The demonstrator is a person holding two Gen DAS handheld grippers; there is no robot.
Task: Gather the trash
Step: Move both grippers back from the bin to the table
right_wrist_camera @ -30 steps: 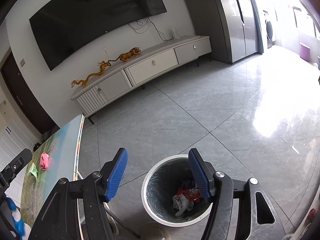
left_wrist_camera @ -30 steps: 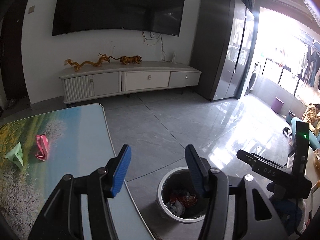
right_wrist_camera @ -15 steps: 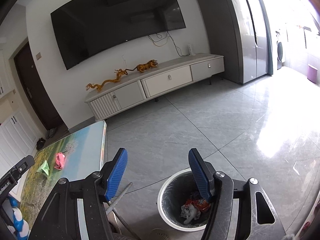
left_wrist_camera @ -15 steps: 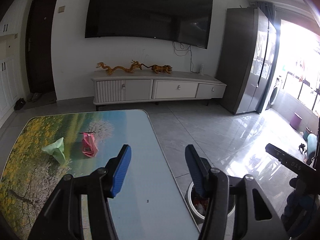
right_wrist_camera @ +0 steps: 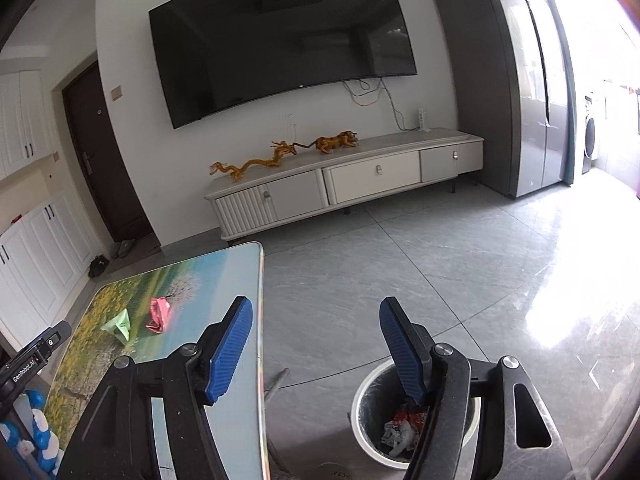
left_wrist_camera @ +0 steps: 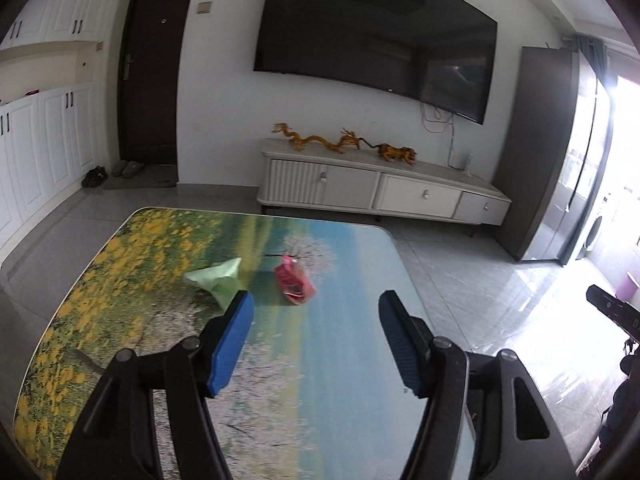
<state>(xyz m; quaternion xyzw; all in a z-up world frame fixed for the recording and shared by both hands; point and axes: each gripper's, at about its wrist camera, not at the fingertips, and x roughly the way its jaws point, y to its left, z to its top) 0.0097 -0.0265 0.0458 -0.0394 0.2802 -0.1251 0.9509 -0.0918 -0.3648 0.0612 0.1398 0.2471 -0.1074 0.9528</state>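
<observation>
Over the last second the left claw has swung away from the trash bin and now looks down the length of the desk. A second ago its view held the bin on the floor between its fingers; now the bin is gone from that view and the desk's printed landscape top fills it. The claw's jaws are opening, and nothing lies between them.

Taking the desk as the landmark: two pieces of trash lie on its far half, near its middle line. The crumpled green paper sits toward the desk's left side, the crumpled pink wrapper just beside it to the right, with a gap between them. Both are well ahead of the left claw's fingertips, and the pink one lies closer to the line between the fingers.

The right claw has lifted and turned the same way, so more of the desk and both pieces have come into its view. It hangs off the desk's right edge above the floor, its jaws opening with nothing held. The bin stands on the floor to the right of the desk, with earlier trash inside.

I judge a drop-off is done and the next pick-up is beginning, likely the pink wrapper.
</observation>
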